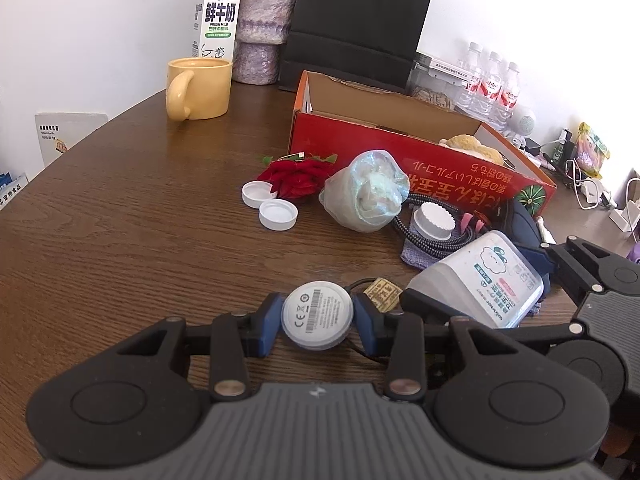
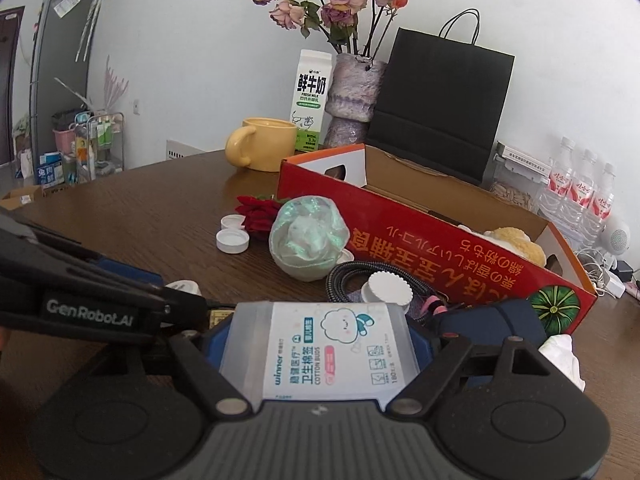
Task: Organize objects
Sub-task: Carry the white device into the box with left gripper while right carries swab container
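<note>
My left gripper (image 1: 317, 316) is shut on a round white charger puck (image 1: 317, 314) with a barcode label; its blue pads (image 1: 266, 320) press both sides, just above the wooden table (image 1: 140, 240). A thin dark cable trails from the puck. My right gripper (image 2: 320, 340) is shut on a clear cotton buds box (image 2: 328, 344), with one blue pad (image 2: 422, 344) against each long side. In the left wrist view that box (image 1: 484, 280) hangs to the right of the puck. The open red cardboard box (image 2: 440, 248) lies just beyond, with a yellow plush thing inside.
In front of the red box lie an iridescent wrapped ball (image 1: 366, 192), a red rose (image 1: 298, 174), two white caps (image 1: 278, 214), a ridged white cap (image 1: 434, 220) and a braided cable (image 1: 404, 228). A yellow mug (image 1: 200, 88), milk carton (image 1: 216, 20), vase (image 2: 354, 96), black bag (image 2: 440, 100) and water bottles (image 2: 576, 196) stand behind.
</note>
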Available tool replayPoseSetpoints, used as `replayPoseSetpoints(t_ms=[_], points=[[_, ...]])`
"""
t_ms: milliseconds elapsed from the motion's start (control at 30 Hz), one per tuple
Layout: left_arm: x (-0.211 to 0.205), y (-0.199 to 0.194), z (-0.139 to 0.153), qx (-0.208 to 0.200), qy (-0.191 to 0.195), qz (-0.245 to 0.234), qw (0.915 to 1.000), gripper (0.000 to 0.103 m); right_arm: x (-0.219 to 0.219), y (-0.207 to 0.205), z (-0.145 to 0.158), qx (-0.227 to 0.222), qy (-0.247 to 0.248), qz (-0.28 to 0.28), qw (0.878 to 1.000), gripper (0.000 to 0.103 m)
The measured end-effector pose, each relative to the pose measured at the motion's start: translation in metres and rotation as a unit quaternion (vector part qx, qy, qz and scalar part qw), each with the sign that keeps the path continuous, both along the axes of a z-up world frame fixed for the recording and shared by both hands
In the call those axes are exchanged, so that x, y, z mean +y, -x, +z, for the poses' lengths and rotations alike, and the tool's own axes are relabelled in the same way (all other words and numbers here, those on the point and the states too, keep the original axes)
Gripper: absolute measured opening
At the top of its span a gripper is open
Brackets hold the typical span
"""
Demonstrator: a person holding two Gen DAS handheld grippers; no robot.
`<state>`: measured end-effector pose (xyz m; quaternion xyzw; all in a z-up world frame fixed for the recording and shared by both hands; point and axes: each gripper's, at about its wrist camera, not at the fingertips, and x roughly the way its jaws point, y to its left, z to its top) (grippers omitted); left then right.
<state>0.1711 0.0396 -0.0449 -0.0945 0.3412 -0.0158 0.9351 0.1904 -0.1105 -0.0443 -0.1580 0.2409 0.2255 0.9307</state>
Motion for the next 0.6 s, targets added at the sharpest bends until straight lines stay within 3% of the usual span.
replayPoseSetpoints(t_ms=[333,600], points=[[0.014,0.012,0.005,-0.009,0.005,-0.007,0.9999,0.040,-0.002,-0.008,-0.006,0.017,0.010,-0.014,1.000,0.083],[0.032,0.021,0.007,-0.012,-0.007,0.016,0.9998,0.040,0.001,-0.010,-0.007,0.022,0.017,-0.024,0.999,0.084]])
